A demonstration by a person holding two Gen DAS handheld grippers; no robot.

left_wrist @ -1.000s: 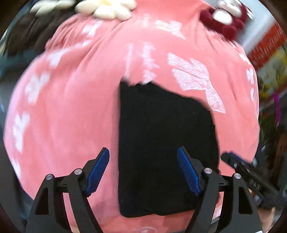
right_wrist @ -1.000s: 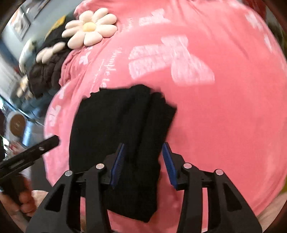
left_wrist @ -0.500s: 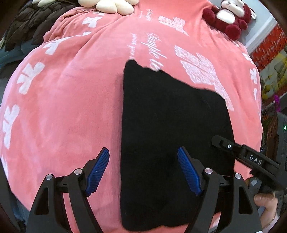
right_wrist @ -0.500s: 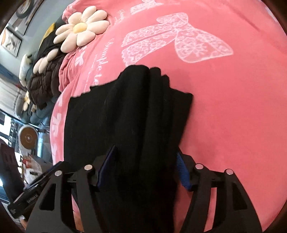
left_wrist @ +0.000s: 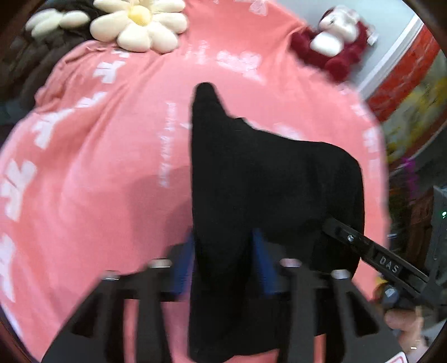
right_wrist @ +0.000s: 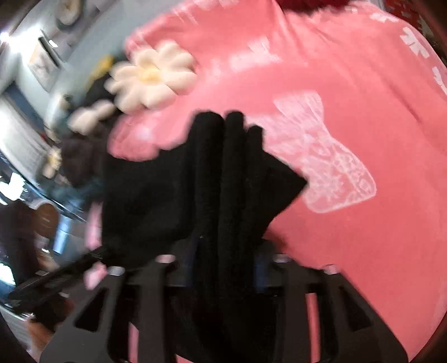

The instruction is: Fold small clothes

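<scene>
Black, soft knit garment (left_wrist: 268, 178) drapes in folds over a pink fleece blanket (left_wrist: 92, 178), bunched between both closing tongs, left gripper (left_wrist: 223, 265) and right gripper (right_wrist: 226, 265). Nearby, a daisy cushion (left_wrist: 139, 26) lies.

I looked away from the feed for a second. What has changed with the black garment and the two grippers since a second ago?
Both grippers' jaws are closing with cloth between them: the left gripper, wide open a second ago, now takes the black garment by one edge, and the right gripper takes bunched folds. The garment, flat before, now rises off the pink blanket. The flower cushion and red plush toy remain at the far end.
</scene>
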